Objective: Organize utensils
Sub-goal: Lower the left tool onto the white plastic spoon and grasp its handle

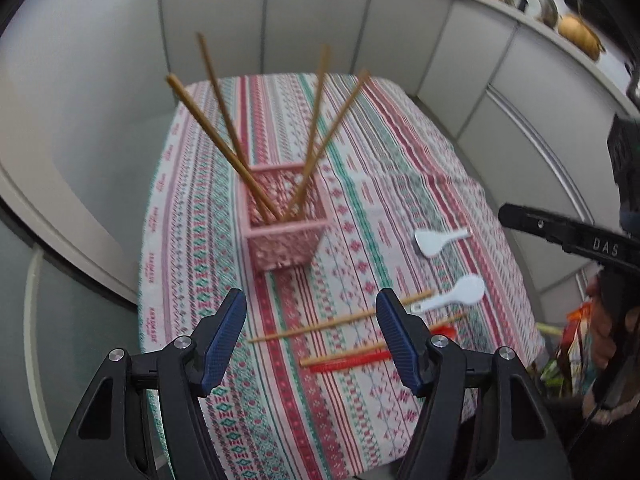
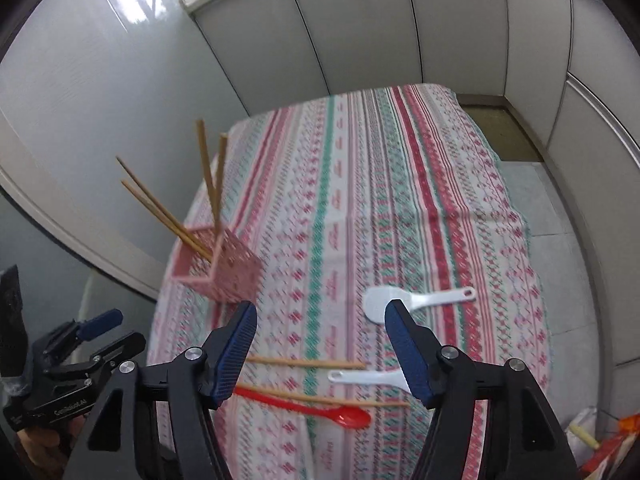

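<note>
Nearest the lens, the right gripper [image 2: 320, 344] hangs spread and empty above two loose bamboo chopsticks [image 2: 304, 362] and a red plastic spoon [image 2: 320, 410] lying crosswise to its fingers, nearer than the equally spread left gripper [image 1: 311, 336], with the pink latticed holder [image 2: 224, 264] far-left.

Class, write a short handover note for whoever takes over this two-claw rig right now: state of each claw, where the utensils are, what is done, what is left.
Left claw: open, empty, above the near table edge.
Right claw: open, empty, over the loose utensils.
Pink perforated plastic holder: stands on the striped tablecloth; four wooden chopsticks already lean in it.
Left on the cloth: two wooden chopsticks, red plastic spoon, two white plastic rice paddles.
To do: move these five into the holder.
</note>
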Demonstrator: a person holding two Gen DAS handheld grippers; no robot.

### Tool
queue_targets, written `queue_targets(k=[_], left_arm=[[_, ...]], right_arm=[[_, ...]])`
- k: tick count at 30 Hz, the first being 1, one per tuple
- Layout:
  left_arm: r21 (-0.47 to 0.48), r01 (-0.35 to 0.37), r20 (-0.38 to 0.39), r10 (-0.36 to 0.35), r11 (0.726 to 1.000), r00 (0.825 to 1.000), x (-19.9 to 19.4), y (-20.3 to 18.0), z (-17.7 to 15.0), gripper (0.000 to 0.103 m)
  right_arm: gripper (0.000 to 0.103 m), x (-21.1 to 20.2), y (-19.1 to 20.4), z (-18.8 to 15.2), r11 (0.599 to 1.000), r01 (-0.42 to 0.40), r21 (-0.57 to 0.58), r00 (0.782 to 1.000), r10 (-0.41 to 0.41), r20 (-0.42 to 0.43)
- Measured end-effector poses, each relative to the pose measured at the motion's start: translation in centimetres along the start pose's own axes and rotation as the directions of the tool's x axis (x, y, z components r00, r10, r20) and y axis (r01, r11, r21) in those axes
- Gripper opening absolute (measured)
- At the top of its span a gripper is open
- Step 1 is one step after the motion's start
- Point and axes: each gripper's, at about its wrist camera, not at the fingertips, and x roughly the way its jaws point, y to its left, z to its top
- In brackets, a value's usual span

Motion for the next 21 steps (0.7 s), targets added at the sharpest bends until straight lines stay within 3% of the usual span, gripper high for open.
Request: queue_targets(k=[7, 13, 21], left_arm=[[0.109, 0.039, -0.129, -0.024, 0.993, 0.991, 3.5, -3.6, -2.1, 0.07], [0.105, 0.145, -0.252, -0.115, 0.984, 0.961, 6.6, -6.9, -4.2, 0.069], [-0.022, 0.181, -0.354, -0.177, 0.983, 0.919, 10.8, -9.6, -5.8, 0.04]], right_arm=[[0.068, 1.5, -2.8, -2.7, 0.999, 0.05, 0.009, 0.991, -0.049, -0.126], [0.068, 1.6, -4.7, -3.9, 0.995, 0.1, 0.002, 0.981, -0.098, -0.166], [0.068, 1.7, -7.1, -5.5, 0.992, 0.125, 0.007, 0.971, -0.121, -0.205]])
